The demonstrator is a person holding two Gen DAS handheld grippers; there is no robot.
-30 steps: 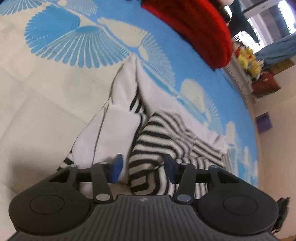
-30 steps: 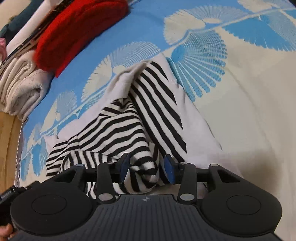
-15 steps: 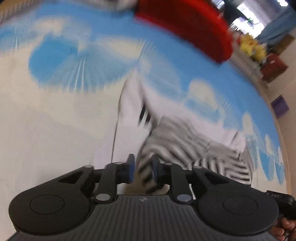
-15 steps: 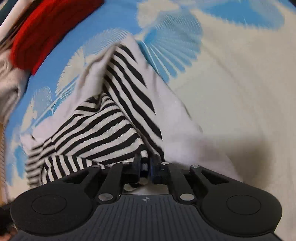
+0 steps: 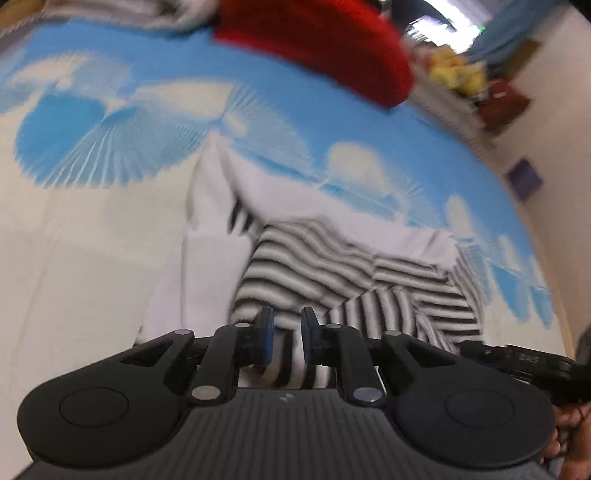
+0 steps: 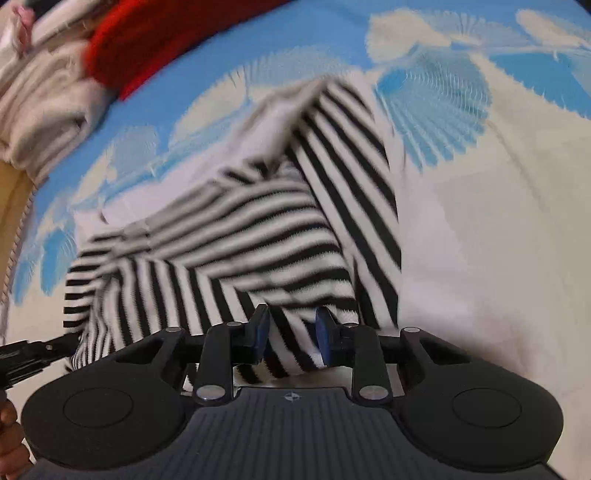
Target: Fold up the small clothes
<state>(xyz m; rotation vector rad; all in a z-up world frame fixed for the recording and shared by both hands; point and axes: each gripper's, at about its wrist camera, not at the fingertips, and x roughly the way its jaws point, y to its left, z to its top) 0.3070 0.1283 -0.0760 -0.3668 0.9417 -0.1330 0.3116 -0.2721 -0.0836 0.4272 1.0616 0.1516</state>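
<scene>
A: While it lies crumpled on the blue-and-cream bedspread (image 5: 92, 229), how many garments do you count?

B: One striped garment (image 6: 236, 236), black and white with plain white panels, directly ahead of both tools. Beyond it, one red knit (image 5: 317, 40) and one cream folded cloth (image 6: 40, 110).

A: The tools?

B: Two. Left tool (image 5: 284, 338) and right tool (image 6: 291, 338) each pinch a striped fold, narrowly parted.

A: Writing?

B: None legible.

A bed cover (image 5: 295, 122) in blue and cream with fan shapes fills both views, a cream wall (image 5: 546, 110) stands at the right, bright light (image 5: 439, 26) shows at the top, and a wooden edge (image 6: 11, 195) runs along the left.
</scene>
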